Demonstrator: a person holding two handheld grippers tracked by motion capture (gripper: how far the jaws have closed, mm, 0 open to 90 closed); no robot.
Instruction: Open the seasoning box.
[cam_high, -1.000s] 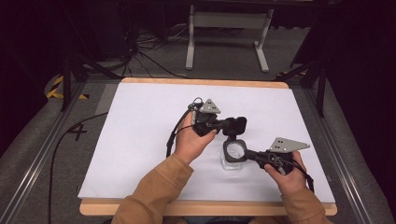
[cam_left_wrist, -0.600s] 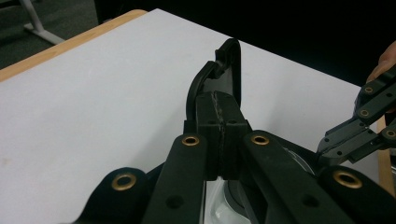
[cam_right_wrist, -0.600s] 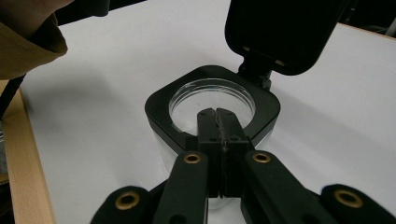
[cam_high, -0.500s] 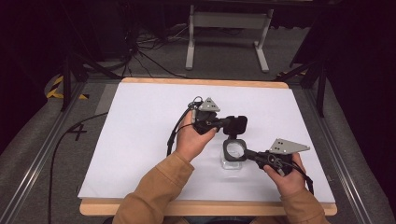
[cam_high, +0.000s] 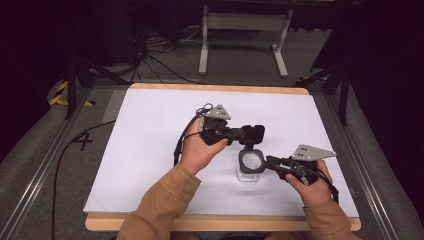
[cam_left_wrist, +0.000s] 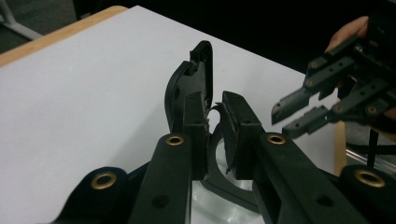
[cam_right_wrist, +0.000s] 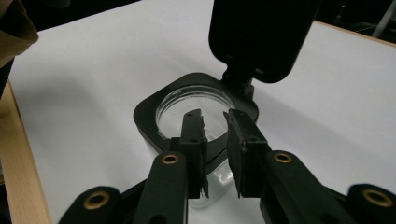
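A small clear glass jar (cam_high: 248, 173) with a black square collar (cam_right_wrist: 145, 116) stands on the white table (cam_high: 150, 135). Its hinged black lid (cam_high: 253, 134) is raised upright, and it looms large in the right gripper view (cam_right_wrist: 261, 32). My left gripper (cam_high: 241, 133) comes in from the left and is shut on the lid's edge (cam_left_wrist: 201, 60). My right gripper (cam_high: 268, 161) reaches in from the right. In its own view (cam_right_wrist: 212, 116) the jaws stand a narrow gap apart over the collar's near rim, with nothing between them. The left gripper view also shows the right gripper (cam_left_wrist: 281, 120).
The white sheet covers a wooden tabletop whose edge (cam_high: 225, 222) runs along the front. Metal rails flank the table. A grey stand (cam_high: 245, 30) and cables lie on the floor behind. A black cable (cam_high: 65, 155) trails at the left.
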